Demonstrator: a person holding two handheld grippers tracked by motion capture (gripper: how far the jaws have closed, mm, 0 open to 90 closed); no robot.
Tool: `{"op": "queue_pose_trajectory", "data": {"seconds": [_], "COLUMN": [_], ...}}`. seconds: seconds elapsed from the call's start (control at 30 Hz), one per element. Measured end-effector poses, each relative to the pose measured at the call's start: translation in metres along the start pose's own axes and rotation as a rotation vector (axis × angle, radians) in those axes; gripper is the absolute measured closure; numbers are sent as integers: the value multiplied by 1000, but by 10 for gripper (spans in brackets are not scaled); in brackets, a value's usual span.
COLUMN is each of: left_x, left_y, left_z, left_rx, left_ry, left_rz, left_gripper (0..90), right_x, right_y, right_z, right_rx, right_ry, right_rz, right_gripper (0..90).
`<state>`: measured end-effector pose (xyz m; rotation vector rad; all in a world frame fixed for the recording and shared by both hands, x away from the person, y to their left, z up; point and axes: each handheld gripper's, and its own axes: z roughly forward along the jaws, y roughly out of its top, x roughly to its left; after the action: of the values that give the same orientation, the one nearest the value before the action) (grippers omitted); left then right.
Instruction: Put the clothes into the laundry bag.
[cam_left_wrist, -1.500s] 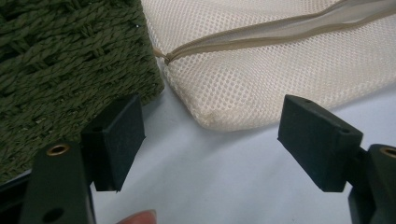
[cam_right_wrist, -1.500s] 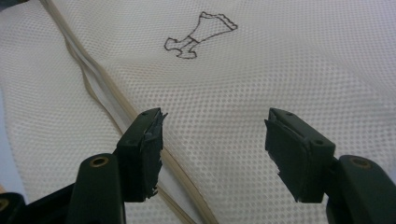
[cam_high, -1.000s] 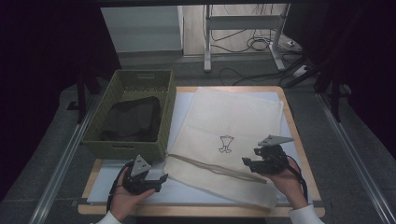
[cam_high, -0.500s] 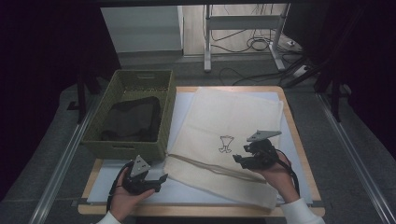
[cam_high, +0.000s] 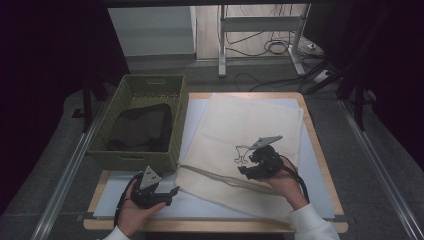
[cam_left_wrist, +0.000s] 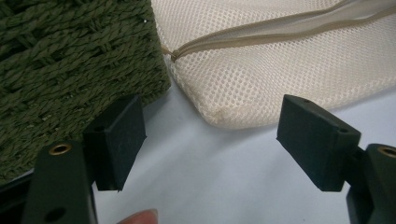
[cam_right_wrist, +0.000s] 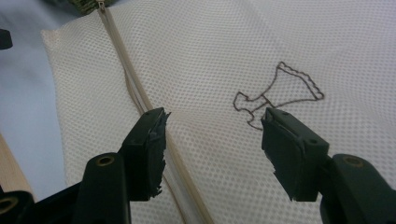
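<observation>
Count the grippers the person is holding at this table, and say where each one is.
2. The left gripper rests at the table's near edge, beside the green basket and the corner of the mesh bag. The right gripper hovers over the bag beside its printed drawing.

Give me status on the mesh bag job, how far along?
Done: the cream mesh bag lies flat on the mat, its zipper apparently shut. In hand: nothing gripped. The right gripper hovers open over the bag by the zipper; the left gripper sits open at the bag's corner. Left, probably: opening the bag; dark clothing waits in the green basket.
</observation>
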<state>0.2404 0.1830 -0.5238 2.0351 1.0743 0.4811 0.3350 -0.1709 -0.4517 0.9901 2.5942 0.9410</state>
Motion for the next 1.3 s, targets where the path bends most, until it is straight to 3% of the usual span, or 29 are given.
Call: {"op": "queue_pose_trajectory", "data": {"seconds": [0.4,0.7,0.9,1.3], "left_x": [0,-3,-4,-3], "left_y": [0,0,0,-1], "left_z": [0,2,3,4], "left_rx": [-1,3,7,12], "left_ry": [0,-6,-6,-10], "left_rz": [1,4,9,8], "left_gripper": [233,233,233,232], "right_x": [8,17,20,20], "right_y": [5,3,4,1], "right_z": [23,39,48,66], "right_rx": [51,121,150,223], "right_ry": [29,58,61,44], "right_rz": [-34,-96,-126,-140], "right_gripper": [405,477,528,595]}}
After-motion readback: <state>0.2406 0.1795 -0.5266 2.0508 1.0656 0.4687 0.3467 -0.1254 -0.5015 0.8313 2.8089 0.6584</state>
